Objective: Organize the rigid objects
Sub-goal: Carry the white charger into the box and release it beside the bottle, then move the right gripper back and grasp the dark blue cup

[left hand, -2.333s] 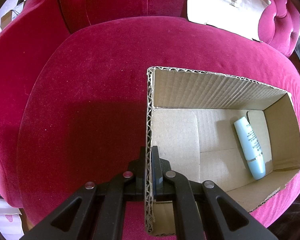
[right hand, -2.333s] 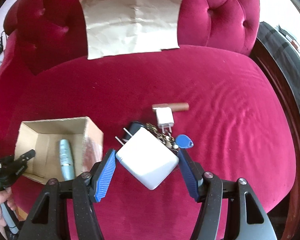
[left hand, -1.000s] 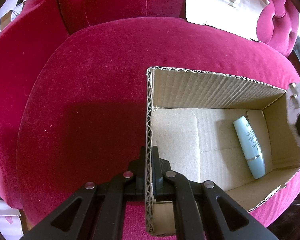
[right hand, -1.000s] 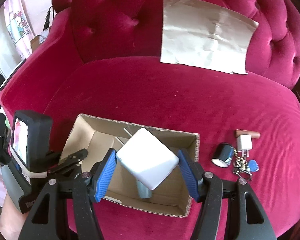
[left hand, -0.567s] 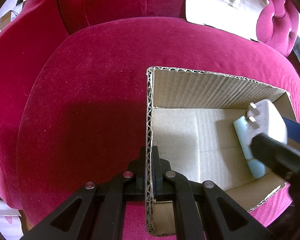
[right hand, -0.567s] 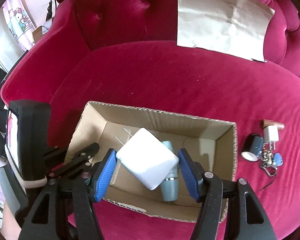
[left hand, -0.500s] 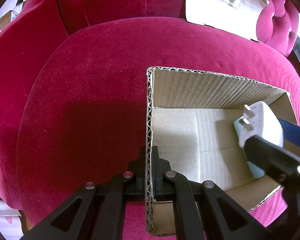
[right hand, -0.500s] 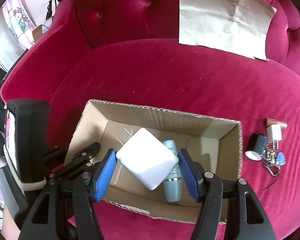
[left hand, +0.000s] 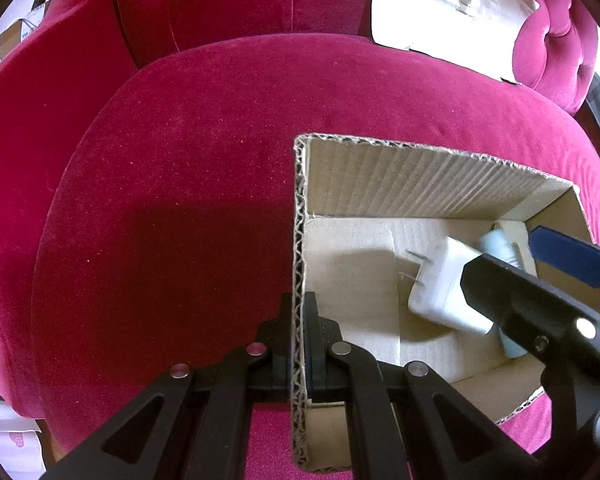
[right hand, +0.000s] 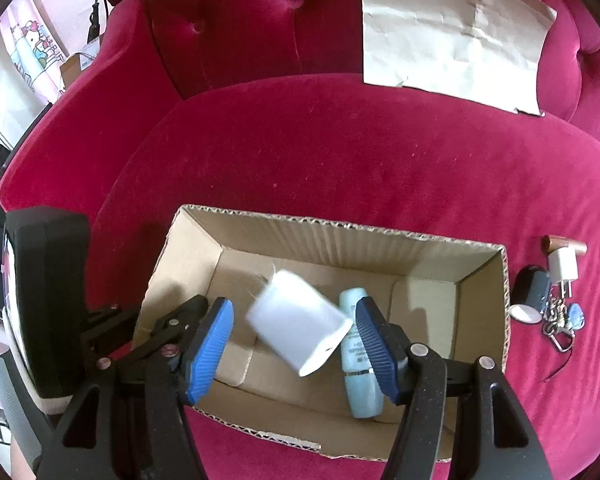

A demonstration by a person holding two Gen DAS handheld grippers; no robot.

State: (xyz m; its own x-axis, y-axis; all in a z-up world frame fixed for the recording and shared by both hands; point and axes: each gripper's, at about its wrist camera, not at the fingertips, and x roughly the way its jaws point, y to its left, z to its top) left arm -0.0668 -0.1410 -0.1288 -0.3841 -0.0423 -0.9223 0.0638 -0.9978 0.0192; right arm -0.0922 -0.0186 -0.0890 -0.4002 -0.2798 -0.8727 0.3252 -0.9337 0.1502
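White and blurred, the square power adapter (right hand: 298, 322) is dropping between the blue pads (right hand: 212, 350) of the right gripper (right hand: 294, 342), whose jaws are opening with neither pad pressing on it. It is hanging over the middle of the cardboard box (right hand: 340, 236) on the crimson velvet seat (right hand: 340, 140), its prongs pointing to the far left. Just right of it, a pale blue tube (right hand: 360, 376) is lying on the box floor.

The left gripper (left hand: 298, 328) is clamped shut on the box's near-left wall, steadying it.

Judging by its look, the adapter is a stiff, fairly dense block with smooth, slippery faces, so it is likely landing with a knock rather than a bounce. If it needs lifting again, the two flat opposite sides are the place to pinch, away from the thin prongs, which could bend.

Right of the box, outside it, a small white plug (right hand: 562, 266), a brown cylinder (right hand: 568, 245), a dark round object (right hand: 530, 292) and a bunch of keys with a blue fob (right hand: 566, 320) are waiting. All seem rigid and light; the keys look loose and awkward to grip.
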